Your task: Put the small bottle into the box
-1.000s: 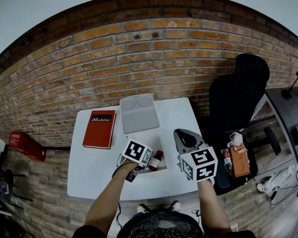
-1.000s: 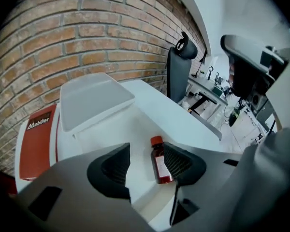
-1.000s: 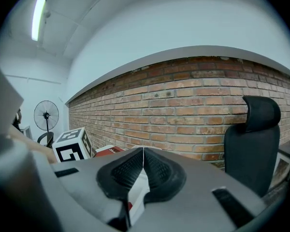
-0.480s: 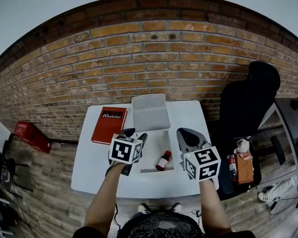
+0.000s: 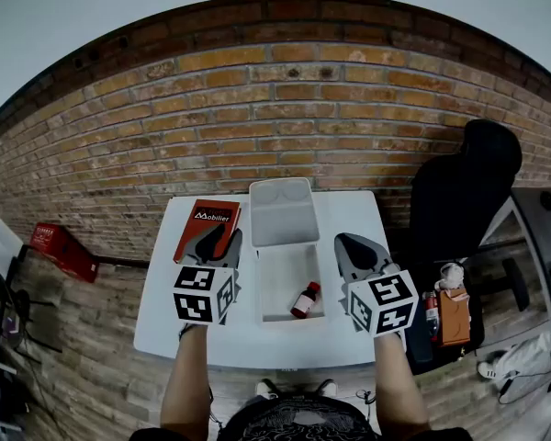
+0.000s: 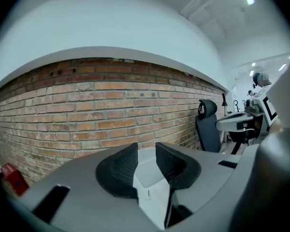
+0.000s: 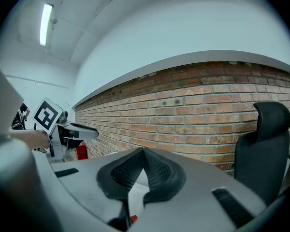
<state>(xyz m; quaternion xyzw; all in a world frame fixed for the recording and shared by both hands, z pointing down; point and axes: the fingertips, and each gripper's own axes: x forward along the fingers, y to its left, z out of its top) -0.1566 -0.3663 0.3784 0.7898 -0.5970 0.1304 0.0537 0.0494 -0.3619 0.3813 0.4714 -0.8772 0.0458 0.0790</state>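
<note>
The small brown bottle (image 5: 304,299) with a red cap lies on its side inside the open white box (image 5: 274,292), near its front right corner. The box's lid (image 5: 282,211) stands open at the back. My left gripper (image 5: 219,239) hovers left of the box, over the red book's near end. Its jaws are closing with a narrow gap and nothing between them; the left gripper view (image 6: 146,151) shows only the white box through the gap. My right gripper (image 5: 351,244) hangs right of the box, its jaws shut and empty (image 7: 144,151).
A red book (image 5: 205,220) lies on the white table (image 5: 165,324) left of the box. A brick wall runs behind the table. A black office chair (image 5: 459,191) and an orange bag (image 5: 445,309) stand to the right. A red case (image 5: 55,246) sits on the floor at left.
My left gripper has drawn back to the left, from beside the bottle to the far side of the box wall. The bottle stays lying in the box. The right gripper barely moved.
</note>
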